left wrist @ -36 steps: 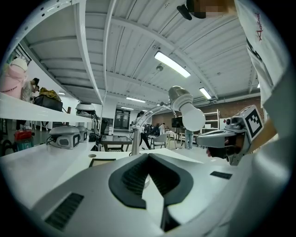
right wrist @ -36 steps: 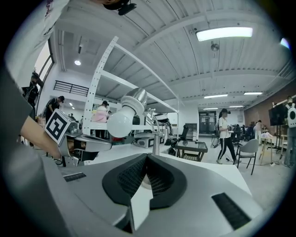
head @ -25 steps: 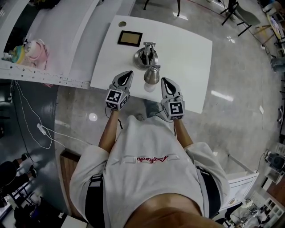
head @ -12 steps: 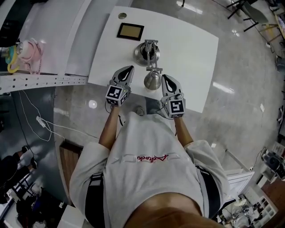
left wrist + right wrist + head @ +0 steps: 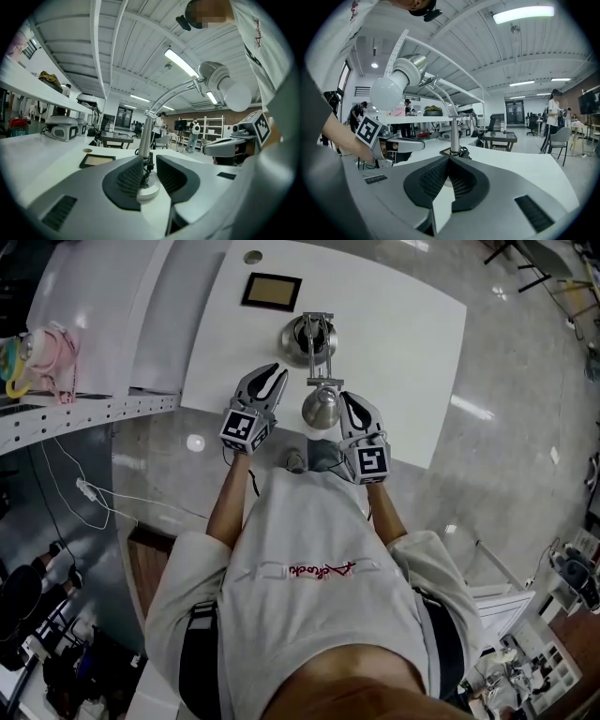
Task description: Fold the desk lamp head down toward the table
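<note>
1. On the white table (image 5: 403, 343) stands one desk lamp (image 5: 307, 338), its head (image 5: 320, 407) raised on the arched neck; folding has not begun.
2. Left gripper (image 5: 270, 374) has just been opening: jaws partly apart, seemingly gripping nothing. Right gripper (image 5: 349, 401): jaws together, empty.
3. Count: one lamp, one table, two grippers.

The grey shiny floor (image 5: 506, 456) has bright spots of light on it. A white square table (image 5: 403, 343) stands on it. A long white bench (image 5: 103, 315) runs beside the table. A long bright strip light (image 5: 524, 14) glows on the white ridged ceiling (image 5: 487, 42).
</note>
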The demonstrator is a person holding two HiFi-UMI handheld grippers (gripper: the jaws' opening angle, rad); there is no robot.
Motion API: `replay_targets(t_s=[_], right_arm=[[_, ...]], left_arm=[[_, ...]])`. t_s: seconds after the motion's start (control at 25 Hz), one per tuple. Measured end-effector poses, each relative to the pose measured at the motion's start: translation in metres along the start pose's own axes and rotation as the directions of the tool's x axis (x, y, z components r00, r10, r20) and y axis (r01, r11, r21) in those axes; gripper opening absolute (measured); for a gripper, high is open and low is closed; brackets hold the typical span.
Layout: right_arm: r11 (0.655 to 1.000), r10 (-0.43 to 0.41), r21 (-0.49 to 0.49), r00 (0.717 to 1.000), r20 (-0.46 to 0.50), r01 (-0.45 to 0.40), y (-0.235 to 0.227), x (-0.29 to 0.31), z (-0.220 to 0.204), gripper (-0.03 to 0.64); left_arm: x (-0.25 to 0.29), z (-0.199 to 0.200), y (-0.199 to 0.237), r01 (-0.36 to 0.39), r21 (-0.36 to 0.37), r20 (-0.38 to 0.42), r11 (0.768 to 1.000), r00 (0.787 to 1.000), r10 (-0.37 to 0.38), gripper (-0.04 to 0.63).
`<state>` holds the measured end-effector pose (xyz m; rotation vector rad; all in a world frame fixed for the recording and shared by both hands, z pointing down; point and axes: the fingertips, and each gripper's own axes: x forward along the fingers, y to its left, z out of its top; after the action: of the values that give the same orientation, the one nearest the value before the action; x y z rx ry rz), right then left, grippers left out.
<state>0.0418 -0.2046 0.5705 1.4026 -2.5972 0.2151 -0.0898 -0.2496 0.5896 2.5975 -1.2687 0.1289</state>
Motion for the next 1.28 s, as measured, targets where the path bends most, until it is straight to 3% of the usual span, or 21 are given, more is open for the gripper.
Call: replay_targets(t_s=[0.24, 0.92, 1.28], right_arm=[[1.000, -0.003, -0.005, 1.000, -0.009, 0.003, -0.005, 0.003, 0.001, 0.005], [1.000, -0.003, -0.004, 1.000, -0.012, 0.003, -0.015, 0.007, 0.006, 0.005], [0.999, 0.030, -0.015, 1.000, 0.005, -0.030, -0.009, 0.010, 0.015, 0.005]], left_arm=[[0.019, 0.000, 0.006, 0.046, 0.005, -0.019, 0.999, 0.999, -0.045, 0.193], [0.121, 0.032, 0.007, 0.178, 0.068, -0.017, 0.982, 0.984, -0.177, 0.195], [0.140, 0.048, 0.001, 0.216, 0.079, 0.004, 0.973, 0.976, -0.217, 0.193]])
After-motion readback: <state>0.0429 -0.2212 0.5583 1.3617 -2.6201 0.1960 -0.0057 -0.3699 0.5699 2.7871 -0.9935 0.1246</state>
